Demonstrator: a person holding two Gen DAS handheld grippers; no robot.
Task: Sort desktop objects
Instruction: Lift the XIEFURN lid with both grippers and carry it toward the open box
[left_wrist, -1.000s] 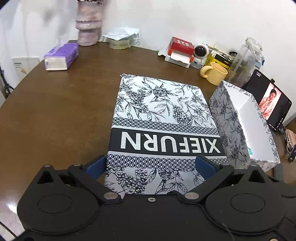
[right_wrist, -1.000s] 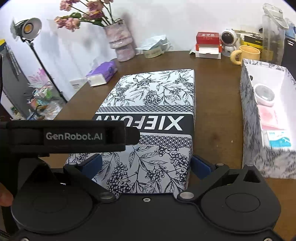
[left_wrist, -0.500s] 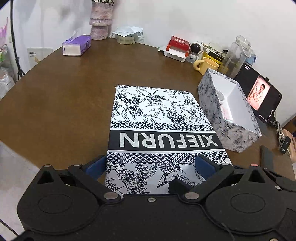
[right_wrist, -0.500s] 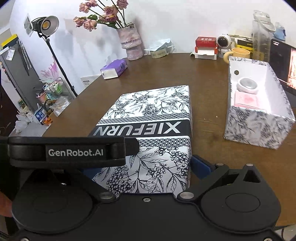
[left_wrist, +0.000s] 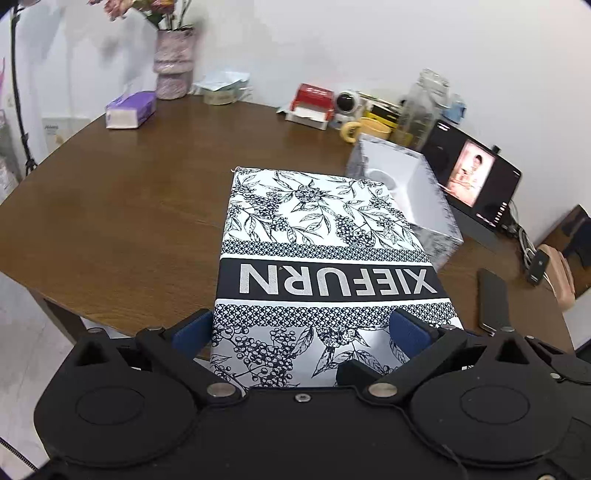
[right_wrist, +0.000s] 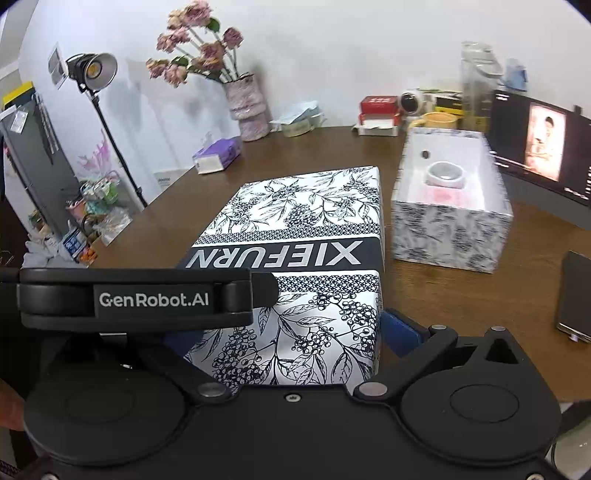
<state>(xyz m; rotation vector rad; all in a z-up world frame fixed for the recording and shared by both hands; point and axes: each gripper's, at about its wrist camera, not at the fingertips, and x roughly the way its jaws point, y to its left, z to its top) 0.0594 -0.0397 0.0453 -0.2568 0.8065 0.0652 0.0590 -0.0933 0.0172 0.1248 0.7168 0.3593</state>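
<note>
A black-and-white floral box lid (left_wrist: 314, 236) printed XIEFURN hangs above the brown table (left_wrist: 122, 206), held at its near end. My left gripper (left_wrist: 301, 330) is shut on it, blue pads (left_wrist: 410, 328) pressed to both sides. My right gripper (right_wrist: 288, 332) grips the same lid (right_wrist: 306, 229); its left pad is hidden behind the other tool's handle. To the right stands the open matching box (right_wrist: 450, 236), with a white round item (right_wrist: 445, 173) and a pink one inside. In the left wrist view the lid covers part of the open box (left_wrist: 417, 192).
A dark phone (left_wrist: 493, 301) lies near the table's right edge, a lit tablet (right_wrist: 539, 144) stands behind the box. Along the back: purple tissue pack (left_wrist: 129, 110), flower vase (right_wrist: 245, 107), red box (left_wrist: 312, 105), yellow mug (right_wrist: 439, 120), clear jug. A studio lamp (right_wrist: 94, 70) stands left.
Both grippers have lifted the lid off the table and drawn it back toward the near edge. The open box now looks smaller and farther away.
</note>
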